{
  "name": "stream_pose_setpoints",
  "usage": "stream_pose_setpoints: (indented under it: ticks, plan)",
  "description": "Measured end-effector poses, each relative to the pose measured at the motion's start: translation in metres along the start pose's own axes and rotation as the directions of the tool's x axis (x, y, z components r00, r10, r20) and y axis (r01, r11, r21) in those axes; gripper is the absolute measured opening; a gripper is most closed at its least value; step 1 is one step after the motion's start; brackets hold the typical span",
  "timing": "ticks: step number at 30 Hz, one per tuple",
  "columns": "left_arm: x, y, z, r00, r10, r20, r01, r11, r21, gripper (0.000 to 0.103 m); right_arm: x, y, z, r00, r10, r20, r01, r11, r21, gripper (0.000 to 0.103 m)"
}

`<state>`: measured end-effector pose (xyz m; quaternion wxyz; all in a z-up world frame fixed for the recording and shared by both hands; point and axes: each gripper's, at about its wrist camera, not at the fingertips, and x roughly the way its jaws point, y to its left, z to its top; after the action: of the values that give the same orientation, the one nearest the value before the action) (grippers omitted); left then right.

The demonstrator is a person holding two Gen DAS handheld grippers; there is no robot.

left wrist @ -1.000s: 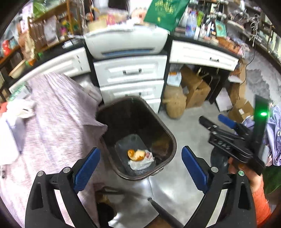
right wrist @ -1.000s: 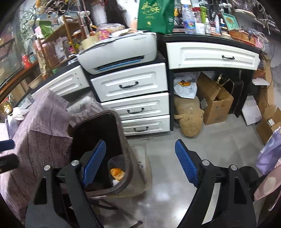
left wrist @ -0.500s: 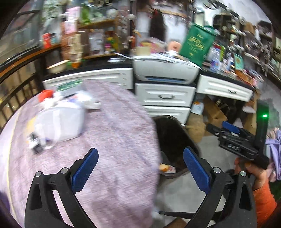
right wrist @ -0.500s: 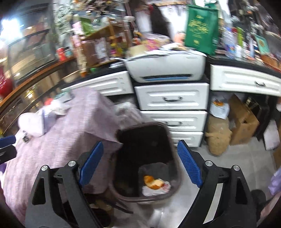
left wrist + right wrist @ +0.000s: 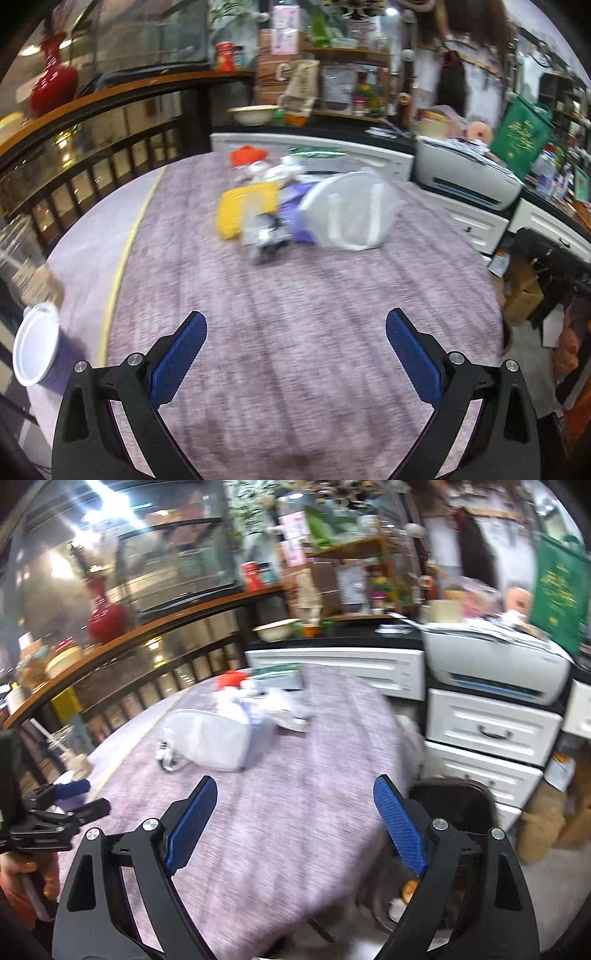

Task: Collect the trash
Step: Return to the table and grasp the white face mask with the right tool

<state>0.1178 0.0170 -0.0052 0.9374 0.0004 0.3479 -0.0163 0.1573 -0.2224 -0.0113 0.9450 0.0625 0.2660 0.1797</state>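
Trash [image 5: 306, 206] lies heaped far across the purple surface [image 5: 295, 314], the bin [image 5: 454, 805] near right. Both tools, left [image 5: 295, 347] and right [image 5: 295, 812], gape empty; a hasty reach could scatter the pile.

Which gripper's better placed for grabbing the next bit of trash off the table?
Left, probably. Left gripper is open and faces the trash pile head-on; right gripper, also open, sits by the bin.

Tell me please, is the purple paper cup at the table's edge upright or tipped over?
Upright: the purple cup stands on its base, its white open mouth facing up, at the table's left edge.
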Motion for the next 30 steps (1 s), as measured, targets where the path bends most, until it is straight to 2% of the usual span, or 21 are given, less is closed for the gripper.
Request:
stream_pose_setpoints:
  ticks: [5,10,17,23,25,27,28,30]
  plan:
    - [0.005,0.041,0.0,0.999,0.042,-0.006,-0.042,0.997,-0.061,0.096,0.031,0.038,0.018,0.995,0.086,-0.045,-0.088,0.995,-0.045,0.086]
    - [0.011,0.055,0.005,1.0,0.027,-0.008,-0.027,0.995,-0.092,0.096,0.057,0.061,0.029,0.99,0.123,-0.066,-0.128,0.988,-0.082,0.086]
    - [0.02,0.048,0.005,1.0,0.007,-0.022,-0.008,0.998,-0.058,0.096,0.097,0.091,0.051,0.988,0.135,-0.077,-0.151,0.952,-0.265,0.086]
    - [0.033,0.043,0.007,0.999,-0.008,-0.046,0.007,0.999,-0.038,0.096,0.131,0.097,0.062,0.978,0.155,-0.14,-0.195,0.92,-0.339,0.085]
    - [0.036,0.042,0.008,0.999,-0.006,-0.051,0.004,0.999,-0.032,0.096,0.137,0.101,0.06,0.971,0.164,-0.176,-0.219,0.905,-0.365,0.074]
    - [0.04,0.043,0.01,0.998,-0.003,-0.056,0.001,1.0,-0.03,0.096,0.141,0.104,0.054,0.96,0.164,-0.228,-0.245,0.886,-0.394,0.051]
    - [0.043,0.044,0.011,0.998,-0.004,-0.062,0.002,0.999,-0.032,0.096,0.14,0.105,0.049,0.959,0.159,-0.235,-0.246,0.879,-0.409,0.045]
    - [0.049,0.047,0.013,0.997,-0.01,-0.074,0.007,0.999,-0.043,0.096,0.136,0.106,0.041,0.95,0.177,-0.256,-0.274,0.863,-0.423,0.02]
